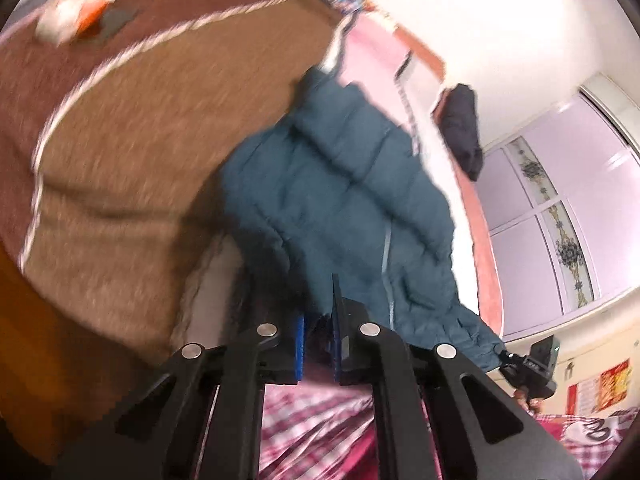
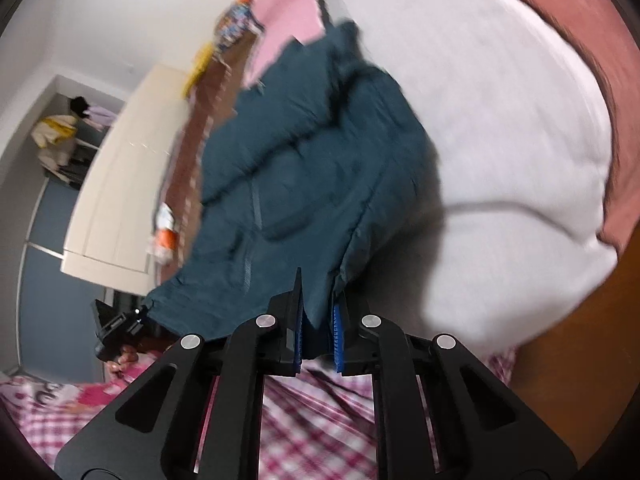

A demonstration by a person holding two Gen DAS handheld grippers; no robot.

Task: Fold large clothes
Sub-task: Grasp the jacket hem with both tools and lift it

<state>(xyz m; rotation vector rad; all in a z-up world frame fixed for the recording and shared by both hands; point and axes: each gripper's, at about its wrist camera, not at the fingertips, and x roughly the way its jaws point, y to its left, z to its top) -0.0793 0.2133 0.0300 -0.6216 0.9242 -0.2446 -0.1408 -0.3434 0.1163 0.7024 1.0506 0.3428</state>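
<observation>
A teal quilted puffer jacket (image 1: 340, 200) hangs stretched between both grippers above the bed; it also shows in the right wrist view (image 2: 312, 168). My left gripper (image 1: 320, 344) is shut on one corner of its hem, blue pads pinching the fabric. My right gripper (image 2: 318, 332) is shut on the other hem corner. Each gripper shows in the other's view, the right one (image 1: 532, 364) at the jacket's far corner, the left one (image 2: 116, 328) likewise. The frames are motion-blurred.
A brown blanket (image 1: 140, 140) with white trim and a white quilt (image 2: 500, 140) cover the bed under the jacket. A pink checked garment (image 2: 320, 412) is below the grippers. A cream wardrobe (image 2: 120, 184) and lilac cabinet doors (image 1: 560, 200) line the walls.
</observation>
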